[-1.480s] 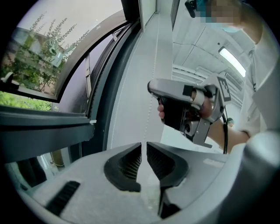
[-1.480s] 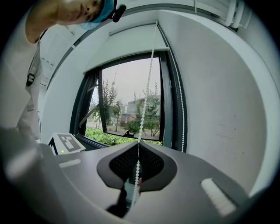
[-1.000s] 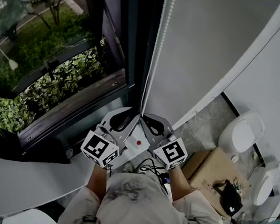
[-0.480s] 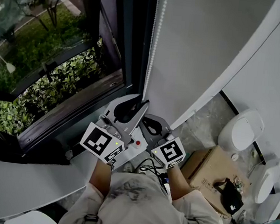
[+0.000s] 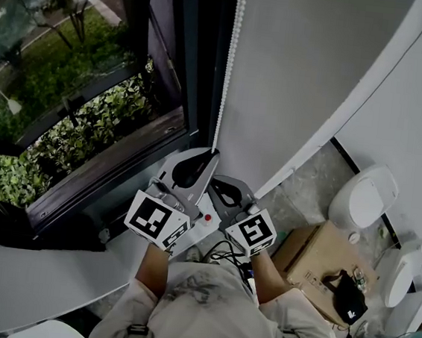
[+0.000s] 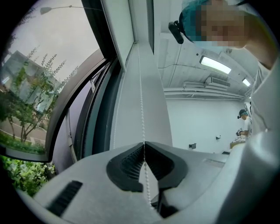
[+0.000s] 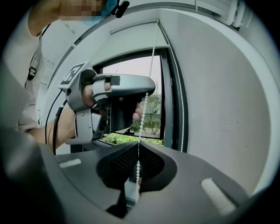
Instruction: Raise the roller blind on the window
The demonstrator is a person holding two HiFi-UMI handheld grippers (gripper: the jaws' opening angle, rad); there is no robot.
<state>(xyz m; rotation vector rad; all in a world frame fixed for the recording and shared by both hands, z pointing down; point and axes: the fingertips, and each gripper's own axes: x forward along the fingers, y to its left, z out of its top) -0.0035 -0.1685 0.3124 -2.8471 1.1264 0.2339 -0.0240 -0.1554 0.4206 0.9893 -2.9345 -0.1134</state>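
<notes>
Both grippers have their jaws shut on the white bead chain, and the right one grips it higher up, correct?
No: the left gripper, whose jaws have just been closing on the bead chain, grips higher; the right gripper holds it below, as the right gripper view shows.

Head view looks steeply down at the dark-framed window (image 5: 167,85); each gripper view looks close along its own jaws; all three share the white beaded chain (image 5: 230,61).

Grey left tool (image 5: 213,153), right tool (image 5: 213,181); 2 black-white marker cubes (image 5: 157,221) (image 5: 251,232); shirt (image 5: 196,305) perhaps beige.
</notes>
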